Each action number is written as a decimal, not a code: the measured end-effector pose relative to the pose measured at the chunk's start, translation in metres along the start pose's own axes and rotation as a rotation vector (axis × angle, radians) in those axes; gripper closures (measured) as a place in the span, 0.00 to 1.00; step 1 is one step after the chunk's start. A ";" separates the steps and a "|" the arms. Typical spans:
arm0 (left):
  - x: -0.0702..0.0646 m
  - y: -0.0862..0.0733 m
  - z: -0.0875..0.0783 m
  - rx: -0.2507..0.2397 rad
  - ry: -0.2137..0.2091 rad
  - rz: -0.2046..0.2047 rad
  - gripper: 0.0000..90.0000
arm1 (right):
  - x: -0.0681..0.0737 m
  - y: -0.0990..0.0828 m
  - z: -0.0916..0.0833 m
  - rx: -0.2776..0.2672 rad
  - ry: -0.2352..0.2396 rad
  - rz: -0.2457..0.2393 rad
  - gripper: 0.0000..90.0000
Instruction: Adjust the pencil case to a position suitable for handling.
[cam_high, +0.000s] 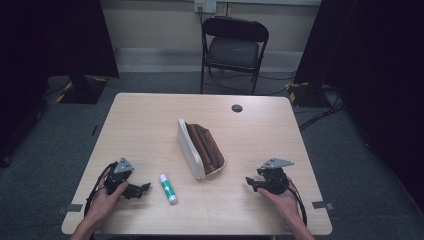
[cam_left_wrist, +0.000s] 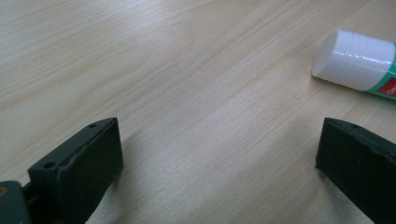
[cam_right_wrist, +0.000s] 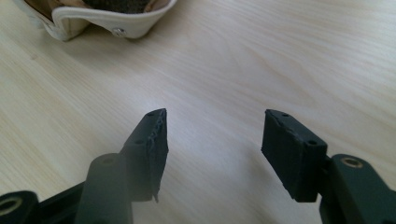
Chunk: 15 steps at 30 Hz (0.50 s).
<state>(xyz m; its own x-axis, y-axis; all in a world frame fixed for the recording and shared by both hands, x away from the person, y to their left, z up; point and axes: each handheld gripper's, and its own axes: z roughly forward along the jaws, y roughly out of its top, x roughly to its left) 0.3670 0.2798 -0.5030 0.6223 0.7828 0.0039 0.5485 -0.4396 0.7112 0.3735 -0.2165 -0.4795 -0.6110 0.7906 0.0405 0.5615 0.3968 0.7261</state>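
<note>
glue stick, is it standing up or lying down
Lying down: the glue stick rests on its side on the table, white cap still on.

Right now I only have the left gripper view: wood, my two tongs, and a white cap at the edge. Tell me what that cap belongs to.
Observer: It's a glue stick with a green label, lying flat on the table, just right of your left tongs.
Operator: Say what else is on the table.
Observer: A white pouch with a brown inside lies open near the middle, beyond the glue stick.
Operator: Report the other hand.
Observer: The right tongs sit near the right front edge, pointing left toward the pouch, jaws apart with nothing between them.
Operator: Check the far end.
Observer: A small dark round spot sits by the far edge; a black folding chair stands behind the table.
</note>
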 end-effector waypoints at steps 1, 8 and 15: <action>0.000 0.000 0.000 0.000 -0.001 0.000 0.00 | 0.002 0.005 0.004 -0.005 0.014 -0.006 0.47; 0.000 0.000 0.000 0.000 -0.001 0.000 0.00 | 0.007 0.022 0.015 -0.055 0.059 -0.015 0.51; -0.001 0.000 0.000 -0.002 0.000 -0.008 0.00 | 0.012 0.045 0.038 -0.078 0.090 -0.023 0.46</action>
<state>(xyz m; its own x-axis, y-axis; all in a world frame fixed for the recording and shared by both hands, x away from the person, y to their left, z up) 0.3664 0.2794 -0.5033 0.6178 0.7863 -0.0016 0.5526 -0.4327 0.7123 0.4127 -0.1715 -0.4727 -0.6725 0.7355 0.0823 0.5042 0.3739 0.7785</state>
